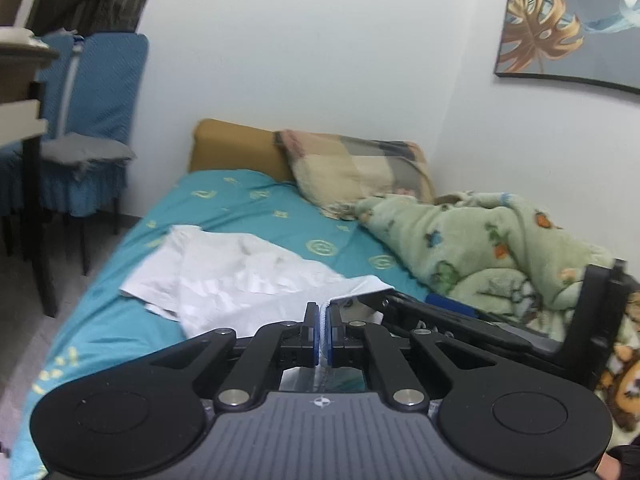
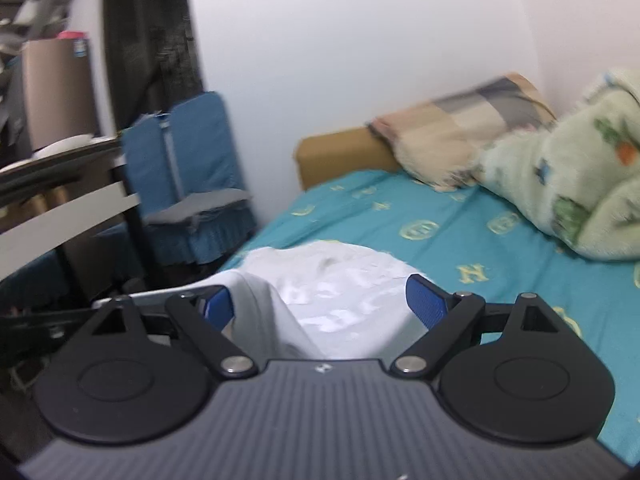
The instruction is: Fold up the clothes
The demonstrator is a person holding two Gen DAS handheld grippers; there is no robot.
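the left gripper [image 1: 322, 320] has its blue-padded fingers pressed together, pinching a thin edge of the white garment [image 1: 240, 276] between them; the right gripper [image 2: 326, 304] is spread wide, its blue pads [image 2: 426, 304] well apart, with a raised fold of the same white garment [image 2: 328, 292] standing in the gap, close against the left pad but gripped by neither; in the left wrist view the right gripper [image 1: 460, 320] lies just beside the left one, reaching in toward the same near edge of the cloth; the garment is spread rumpled on the teal bedsheet [image 1: 248, 196], toward the bed's outer edge on the side away from the wall, its far part lying flat and its near edge lifted at the grippers; beyond the garment, at the head of the bed, a patchwork pillow [image 1: 360, 168] leans on a mustard headboard [image 1: 232, 148]; on the wall side of the garment a green fleece blanket [image 1: 480, 248] with animal prints is heaped, touching the pillow; off the bed's outer edge, past the garment, stands a blue-covered chair [image 1: 100, 120] with a grey cloth [image 1: 84, 150] on its seat, next to a dark table [image 1: 28, 92]; a leaf picture [image 1: 568, 24] hangs on the wall above the blanket; the right wrist view is motion-blurred.
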